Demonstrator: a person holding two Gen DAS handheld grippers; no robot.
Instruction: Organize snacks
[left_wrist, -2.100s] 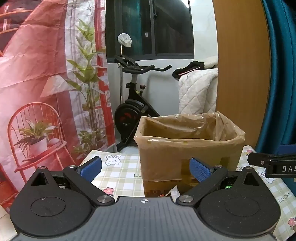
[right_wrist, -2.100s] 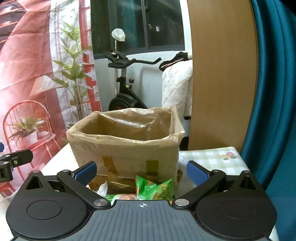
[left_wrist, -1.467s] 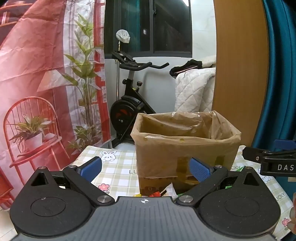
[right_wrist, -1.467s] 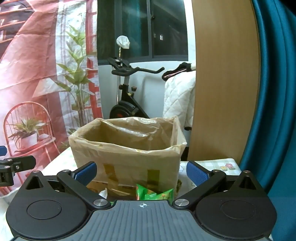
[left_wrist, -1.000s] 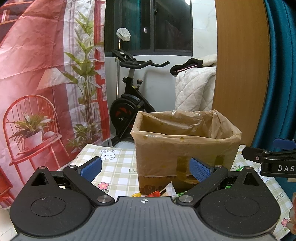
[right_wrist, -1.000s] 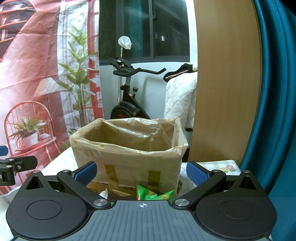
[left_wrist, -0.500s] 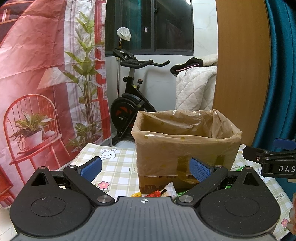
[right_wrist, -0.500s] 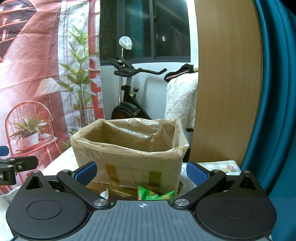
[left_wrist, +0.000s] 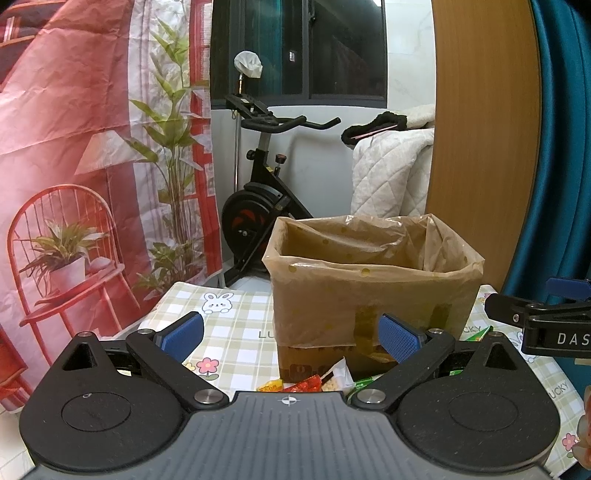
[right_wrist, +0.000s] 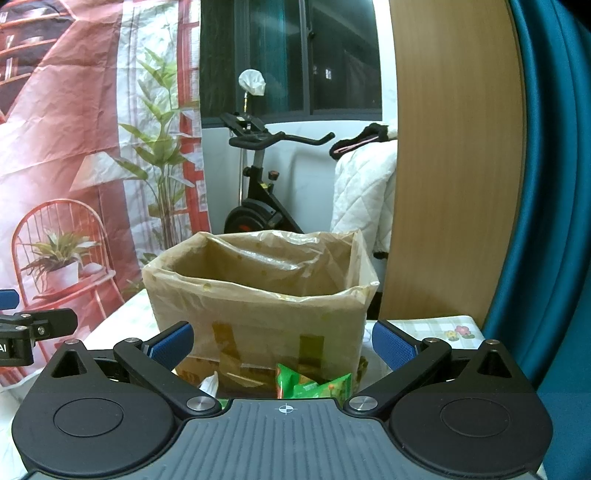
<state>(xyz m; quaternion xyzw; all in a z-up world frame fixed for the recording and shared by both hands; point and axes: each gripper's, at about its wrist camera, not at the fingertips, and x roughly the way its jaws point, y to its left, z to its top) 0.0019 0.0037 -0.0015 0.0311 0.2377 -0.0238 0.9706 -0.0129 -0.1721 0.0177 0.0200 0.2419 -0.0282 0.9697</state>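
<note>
Both hand-held grippers hang released in front of the lined box, with the snack packets low between me and it.

My left hand-held gripper (left_wrist: 291, 334) has its blue pads spread wide and holds nothing; just below them a red snack packet (left_wrist: 304, 384), a yellow one (left_wrist: 269, 386) and a white one (left_wrist: 334, 376) lie on the checked tabletop (left_wrist: 236, 332), touching or just beside the foot of the cardboard box (left_wrist: 369, 306). My right hand-held gripper (right_wrist: 282, 345) is likewise released and empty, and a crinkled green snack packet (right_wrist: 314, 384) lies beneath it against the box front. The box stands upright, open-topped, lined with a translucent brown plastic bag (right_wrist: 266, 266) folded over its rim. I cannot see whether anything lies inside.
</note>
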